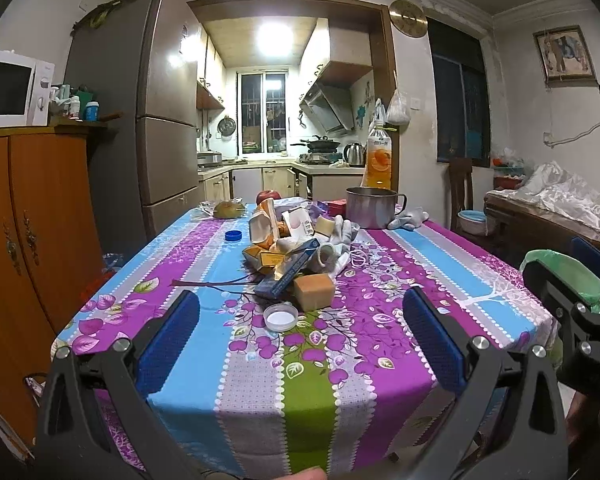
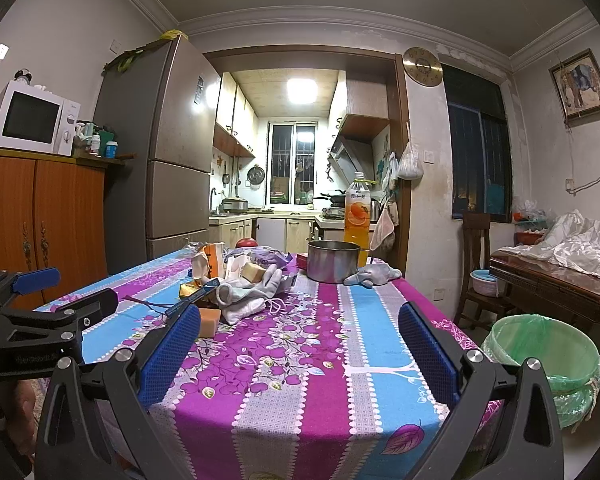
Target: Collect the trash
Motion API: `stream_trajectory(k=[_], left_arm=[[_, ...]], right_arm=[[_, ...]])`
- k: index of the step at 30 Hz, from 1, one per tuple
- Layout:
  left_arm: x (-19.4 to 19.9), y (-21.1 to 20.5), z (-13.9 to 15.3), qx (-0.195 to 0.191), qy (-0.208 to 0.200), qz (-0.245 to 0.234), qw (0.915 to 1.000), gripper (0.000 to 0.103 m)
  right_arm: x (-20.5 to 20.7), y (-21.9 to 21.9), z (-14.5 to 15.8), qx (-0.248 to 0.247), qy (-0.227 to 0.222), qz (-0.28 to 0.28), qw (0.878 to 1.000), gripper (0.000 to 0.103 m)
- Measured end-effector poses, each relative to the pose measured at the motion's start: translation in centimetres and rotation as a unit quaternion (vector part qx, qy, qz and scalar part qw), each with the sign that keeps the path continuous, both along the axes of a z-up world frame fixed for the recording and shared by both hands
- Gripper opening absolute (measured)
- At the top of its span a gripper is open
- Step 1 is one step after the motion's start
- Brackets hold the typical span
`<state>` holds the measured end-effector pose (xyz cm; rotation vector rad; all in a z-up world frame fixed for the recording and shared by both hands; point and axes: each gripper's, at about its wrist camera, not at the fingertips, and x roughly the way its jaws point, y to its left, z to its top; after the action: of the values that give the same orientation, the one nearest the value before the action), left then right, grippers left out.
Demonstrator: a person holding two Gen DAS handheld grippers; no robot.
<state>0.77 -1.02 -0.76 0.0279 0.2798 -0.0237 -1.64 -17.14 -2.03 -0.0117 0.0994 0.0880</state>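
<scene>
Tablecloth in purple, blue and green stripes covers the long table, and nearly everything that matters sits heaped at its middle. Beyond the heap stand a steel pot and a tall bottle of orange drink, with grey gloves beside the pot; those look like keepers to me, not rubbish. Off the table's right corner, down on the floor, waits the bin with its green liner, and from where the right camera looks I can't make out anything in it.

So the collecting looks barely begun, if at all. The pile of trash is a jumble of torn cartons, a blue box, wrappers and rags, with a tan block leaning at its near edge. Two loose caps lie apart from it: a white cap nearest the front, and a blue cap off to the left.

Both tools hang short of the heap. The left gripper has its blue pads spread wide, holding nothing, the white cap lying between them in view but untouched. The right gripper is likewise spread wide and empty, over bare cloth.
</scene>
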Motion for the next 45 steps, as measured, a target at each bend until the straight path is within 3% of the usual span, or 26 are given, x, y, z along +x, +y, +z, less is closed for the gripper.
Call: stream_trajectory(k=[38, 42, 45], left_arm=[[1.6, 0.9, -0.7, -0.003, 0.025, -0.010, 0.9996, 0.098], [4.0, 3.0, -1.0, -0.003, 0.063, -0.014, 0.9979, 0.098], [6.6, 5.7, -1.0, -0.024, 0.102, -0.004, 0.9945, 0.098]], right_arm=[[1.4, 0.7, -0.6, -0.017, 0.019, 0.012, 1.000, 0.099], [4.6, 1.4, 0.1, -0.004, 0.062, 0.064, 0.996, 0.099], [8.7, 2.3, 0.6, 0.022, 0.115, 0.109, 0.987, 0.099]])
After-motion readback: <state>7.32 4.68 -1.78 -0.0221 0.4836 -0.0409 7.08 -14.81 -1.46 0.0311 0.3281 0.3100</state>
